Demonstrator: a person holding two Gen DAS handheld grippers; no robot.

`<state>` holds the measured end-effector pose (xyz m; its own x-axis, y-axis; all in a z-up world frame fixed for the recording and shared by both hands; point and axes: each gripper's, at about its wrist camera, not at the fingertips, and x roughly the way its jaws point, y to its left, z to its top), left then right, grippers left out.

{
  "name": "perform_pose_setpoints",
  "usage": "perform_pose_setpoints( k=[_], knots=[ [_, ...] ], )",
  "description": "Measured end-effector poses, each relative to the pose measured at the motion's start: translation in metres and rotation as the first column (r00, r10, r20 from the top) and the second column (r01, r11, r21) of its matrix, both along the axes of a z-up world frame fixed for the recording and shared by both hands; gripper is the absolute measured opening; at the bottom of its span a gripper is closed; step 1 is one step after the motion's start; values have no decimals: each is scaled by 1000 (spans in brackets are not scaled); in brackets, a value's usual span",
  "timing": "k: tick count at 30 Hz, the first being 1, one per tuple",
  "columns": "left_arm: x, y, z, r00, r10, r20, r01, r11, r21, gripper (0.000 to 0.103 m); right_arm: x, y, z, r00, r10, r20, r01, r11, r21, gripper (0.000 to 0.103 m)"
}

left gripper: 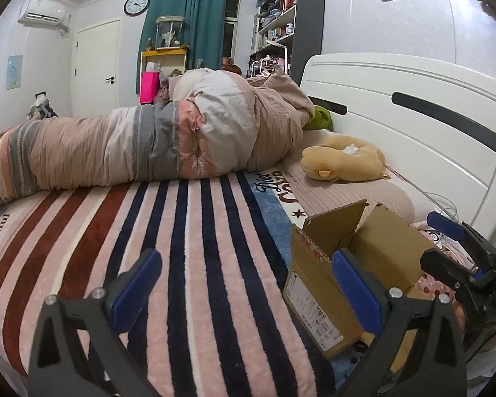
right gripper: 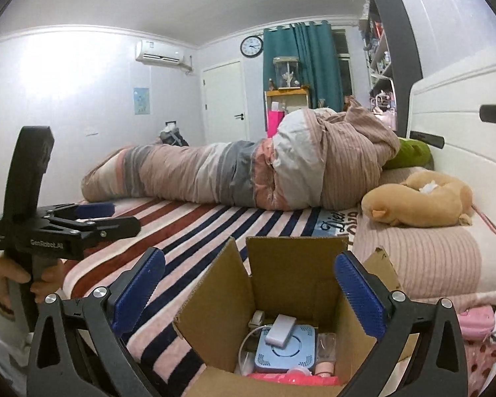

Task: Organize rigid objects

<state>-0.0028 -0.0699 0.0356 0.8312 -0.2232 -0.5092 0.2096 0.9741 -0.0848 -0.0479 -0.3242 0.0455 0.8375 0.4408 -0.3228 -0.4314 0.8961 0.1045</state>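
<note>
An open cardboard box (right gripper: 281,274) stands on the striped bed; it also shows in the left wrist view (left gripper: 317,284). Inside lie a light blue square device (right gripper: 287,350), a small white block (right gripper: 281,329) on top of it, a white cable and pink items. My right gripper (right gripper: 248,294) is open and empty, held over the box's opening. My left gripper (left gripper: 244,287) is open and empty above the blanket, left of the box. It shows from the side in the right wrist view (right gripper: 96,215). The right gripper shows at the right edge of the left wrist view (left gripper: 446,228).
A rolled quilt (left gripper: 148,145) lies across the far side of the bed. A tan plush toy (left gripper: 344,158) rests on the pillow by the white headboard (left gripper: 413,106). Pink items (right gripper: 479,324) lie right of the box. A shelf unit (left gripper: 287,23) stands behind.
</note>
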Motion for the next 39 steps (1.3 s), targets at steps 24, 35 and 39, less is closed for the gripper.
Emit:
perform_pose_setpoints(
  k=[24,35,39],
  knots=[
    [-5,-4,-1,999,28,25,-29,999,30,102,2,-6,-4,1000,-8,-4,8,1000,9,103],
    [-7,-5,1,999,35,41,-36,999,38,102,2,-7,-4,1000,-7,-3,7,1000,10,103],
    [-8,-6,3,998,37,46,-38,998,41,102,2,-7,-4,1000,-9,-2,9,1000,9,103]
  ],
)
